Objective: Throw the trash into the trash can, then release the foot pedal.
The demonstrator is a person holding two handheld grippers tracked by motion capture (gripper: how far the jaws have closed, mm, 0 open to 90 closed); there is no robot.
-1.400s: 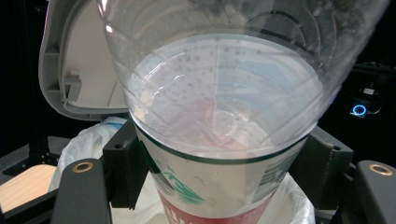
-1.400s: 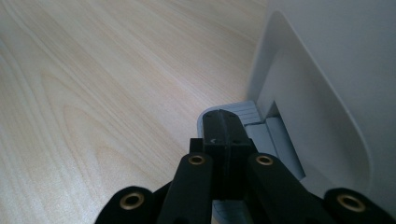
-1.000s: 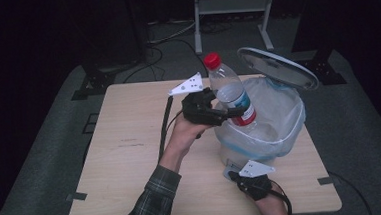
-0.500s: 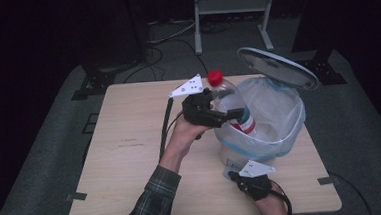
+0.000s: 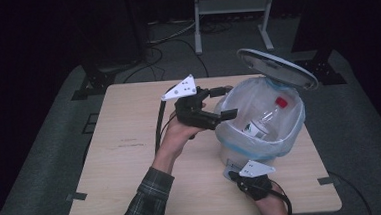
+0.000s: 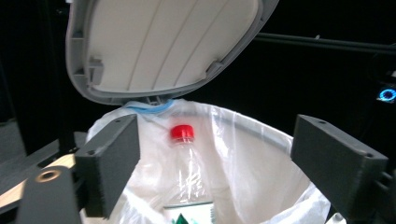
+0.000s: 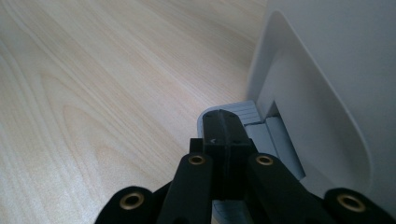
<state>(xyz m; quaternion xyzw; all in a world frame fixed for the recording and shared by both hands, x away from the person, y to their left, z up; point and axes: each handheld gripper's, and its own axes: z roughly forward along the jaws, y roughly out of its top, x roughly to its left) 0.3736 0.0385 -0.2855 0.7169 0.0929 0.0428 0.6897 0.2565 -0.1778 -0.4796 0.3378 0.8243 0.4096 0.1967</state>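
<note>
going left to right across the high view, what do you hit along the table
bare table → left claw with its jaws just opening and nothing between them → bottle lying inside the lined bin

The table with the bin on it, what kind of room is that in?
Probably a recording studio or lab, not a home: black curtains all round, cables on the floor, a metal stand behind the table, and a pedal bin.
</note>
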